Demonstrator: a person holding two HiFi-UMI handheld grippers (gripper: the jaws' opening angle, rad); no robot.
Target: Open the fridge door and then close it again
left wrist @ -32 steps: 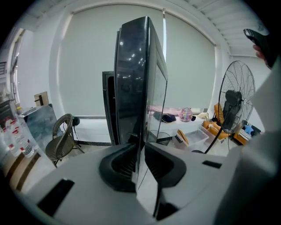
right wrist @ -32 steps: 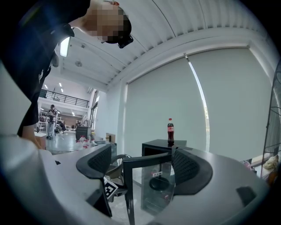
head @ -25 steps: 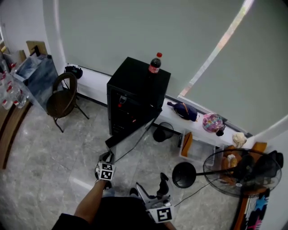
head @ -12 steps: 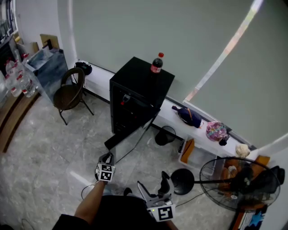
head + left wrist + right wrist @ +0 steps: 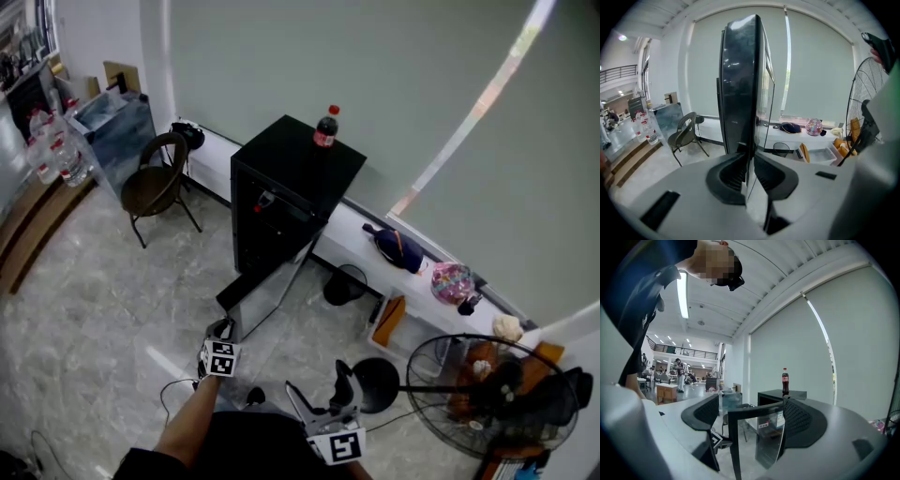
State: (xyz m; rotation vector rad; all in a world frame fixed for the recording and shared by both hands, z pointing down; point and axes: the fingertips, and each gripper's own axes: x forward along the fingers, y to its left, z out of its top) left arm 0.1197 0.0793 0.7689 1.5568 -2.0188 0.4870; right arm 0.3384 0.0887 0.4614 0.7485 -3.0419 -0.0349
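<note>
Seen from above, the person's left forearm [image 5: 183, 431] reaches forward over a grey marbled floor [image 5: 103, 319]. The left gripper [image 5: 223, 330] sits at the outer edge of the fridge door [image 5: 253, 291]. In the left gripper view, the left gripper's [image 5: 749, 173] two dark jaws are drawn in tight on the thin edge of the fridge door [image 5: 743, 84], which rises edge-on between them.

To its right and nearer the person, the right gripper [image 5: 319, 389] is well apart from the door. In the right gripper view, the right gripper's [image 5: 750, 418] jaws stand wide apart with nothing between them. The glass door [image 5: 768, 437] shows beyond the gap.

The door is swung open towards the person, hinged at its right side. Behind it stands the black fridge [image 5: 295, 169], its dark shelves exposed. A cola bottle [image 5: 324, 129] with a red label stands upright on the fridge top, near the back edge.

Left of the fridge is a round-backed chair [image 5: 155, 187]. To the right, a white ledge [image 5: 356, 234] runs along the wall, with a dark bag [image 5: 394, 246] lying on it. A standing fan [image 5: 483, 384] is at the far right.
</note>
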